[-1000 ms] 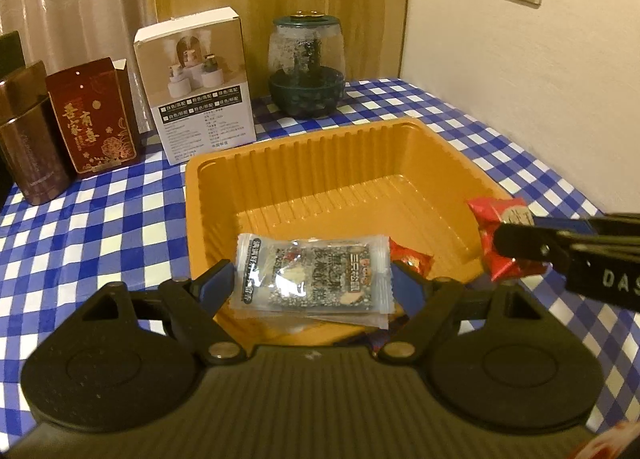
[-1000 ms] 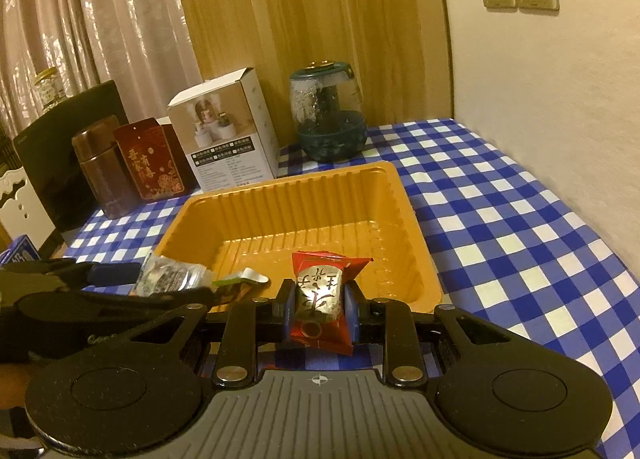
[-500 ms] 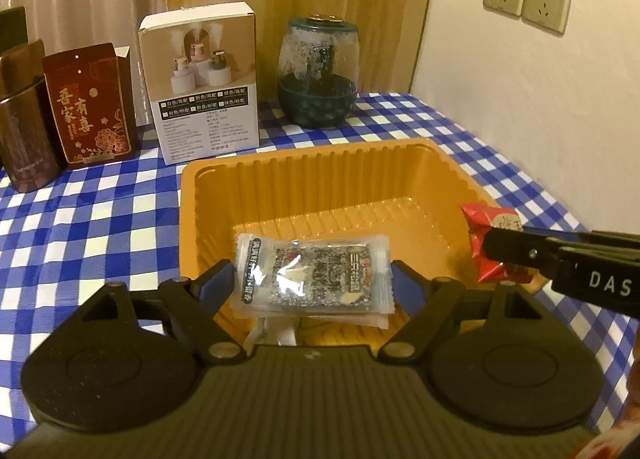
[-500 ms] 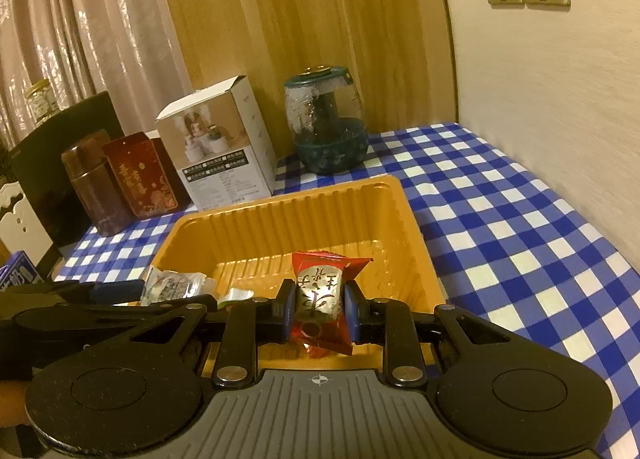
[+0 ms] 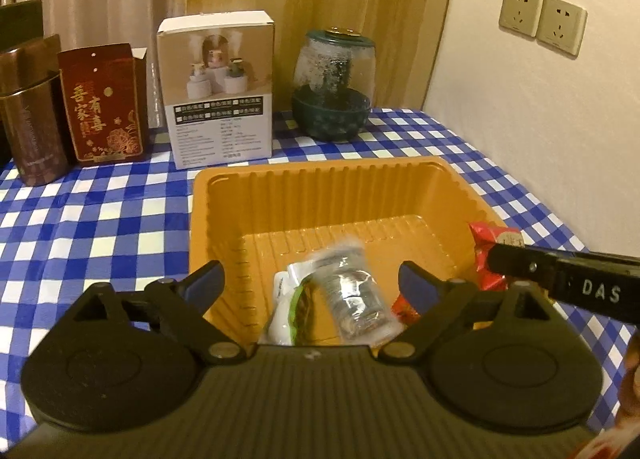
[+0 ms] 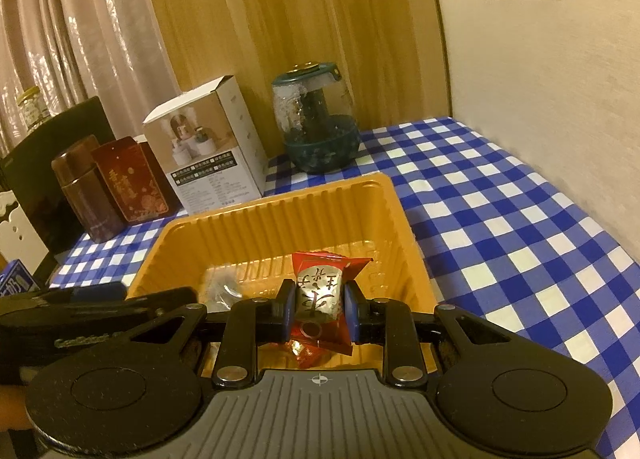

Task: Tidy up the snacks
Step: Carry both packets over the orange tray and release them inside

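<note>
Hovering low over the near edge of the orange tray (image 5: 320,195), the left gripper (image 5: 312,283) is pointing forward and level into the tray, its blue-tipped fingers (image 5: 208,283) standing wide apart with nothing between them. Below that gap, toward the lower middle of the left wrist view, a clear silver snack packet (image 5: 352,295) is showing blurred and tilted inside the tray, beside a white and green packet (image 5: 288,311) lying at the near wall; whether the clear one is resting on the floor of the tray or in the air I cannot tell. A small red wrapped piece (image 5: 404,309) is lying just right of them.

At the right edge of the same view the right gripper (image 6: 319,305) is reaching in sideways across the tray's right rim. In its own view, at the lower centre, its fingers are pressing close together on a red snack packet (image 6: 320,295) with a silver label, holding it upright above the near right part of the tray. The left gripper is appearing there as a dark bar at the lower left.

Behind the tray, on the blue checked table (image 6: 500,211), a white box (image 5: 220,87), a dark red box (image 5: 104,103), a brown tin (image 5: 32,119) and a glass jar with a green base (image 5: 334,83) are standing in a row against the curtain.
</note>
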